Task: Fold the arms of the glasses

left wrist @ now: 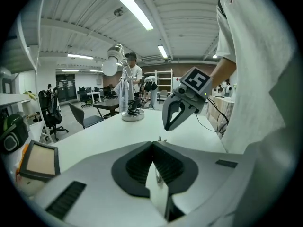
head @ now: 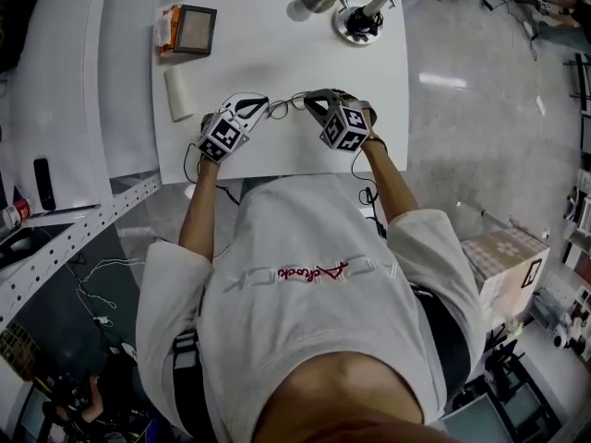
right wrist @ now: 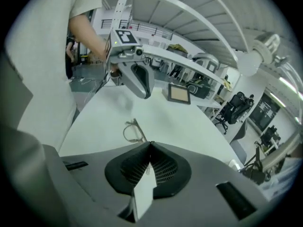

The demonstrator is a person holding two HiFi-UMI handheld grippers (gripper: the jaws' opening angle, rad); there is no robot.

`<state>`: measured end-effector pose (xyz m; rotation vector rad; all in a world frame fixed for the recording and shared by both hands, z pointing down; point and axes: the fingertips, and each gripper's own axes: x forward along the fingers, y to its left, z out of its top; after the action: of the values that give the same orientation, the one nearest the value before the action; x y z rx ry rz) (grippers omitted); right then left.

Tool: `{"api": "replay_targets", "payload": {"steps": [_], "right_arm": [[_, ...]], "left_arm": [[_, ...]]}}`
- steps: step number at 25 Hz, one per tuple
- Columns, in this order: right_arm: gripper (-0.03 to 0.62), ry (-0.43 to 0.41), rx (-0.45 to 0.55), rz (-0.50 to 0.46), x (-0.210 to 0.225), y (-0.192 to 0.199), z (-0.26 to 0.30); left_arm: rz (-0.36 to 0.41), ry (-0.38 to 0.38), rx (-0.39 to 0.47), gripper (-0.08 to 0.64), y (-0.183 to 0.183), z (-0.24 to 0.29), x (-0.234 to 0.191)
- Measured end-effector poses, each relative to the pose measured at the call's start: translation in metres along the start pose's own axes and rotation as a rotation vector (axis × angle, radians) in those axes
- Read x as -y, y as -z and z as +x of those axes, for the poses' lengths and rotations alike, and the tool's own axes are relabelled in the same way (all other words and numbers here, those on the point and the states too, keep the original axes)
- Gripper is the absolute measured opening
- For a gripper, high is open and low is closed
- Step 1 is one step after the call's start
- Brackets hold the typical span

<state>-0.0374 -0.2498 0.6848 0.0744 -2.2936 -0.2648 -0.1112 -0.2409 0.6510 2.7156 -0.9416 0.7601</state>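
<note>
Thin wire-framed glasses [head: 288, 105] hang between my two grippers over the near part of the white table [head: 277, 53]. In the head view my left gripper [head: 266, 105] is at their left end and my right gripper [head: 307, 99] at their right end. The left gripper view shows my left gripper [left wrist: 152, 144] closed, with a thin wire piece caught between its pads and a small tip of the glasses [left wrist: 159, 139] poking out above. In the right gripper view a lens rim of the glasses [right wrist: 132, 131] sits just past my right gripper [right wrist: 150, 143], which is closed on the thin arm.
At the table's far edge stands a desk lamp [head: 355, 12] on a round base. A framed tablet [head: 194, 29] and an orange packet [head: 166, 26] lie at the far left corner. Below them, near the left edge, lies a white roll [head: 178, 93]. The person's torso is close to the near edge.
</note>
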Motion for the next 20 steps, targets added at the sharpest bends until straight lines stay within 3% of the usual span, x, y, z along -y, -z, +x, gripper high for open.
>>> {"api": "replay_targets", "payload": {"steps": [7,11,13,16,20], "right_arm": [[0.028,0.134,0.364,0.421,0.027,-0.036,-0.05],[0.029,0.182,0.557,0.64,0.036,-0.038,-0.077],[0.028,0.194,0.633,0.722,0.038,-0.037,-0.089],[0.028,0.224,0.695,0.793,0.037,-0.031,-0.104],[0.028,0.296,0.676,0.742,0.039,-0.03,-0.113]], "left_arm": [[-0.112,-0.07,0.145,0.029,-0.04,-0.006,0.004],[-0.261,-0.104,0.292,0.029,-0.062,-0.011,0.009],[-0.281,-0.11,0.325,0.029,-0.07,-0.011,0.014],[-0.262,-0.111,0.329,0.029,-0.078,-0.007,0.027],[-0.284,-0.121,0.374,0.029,-0.087,-0.01,0.029]]}}
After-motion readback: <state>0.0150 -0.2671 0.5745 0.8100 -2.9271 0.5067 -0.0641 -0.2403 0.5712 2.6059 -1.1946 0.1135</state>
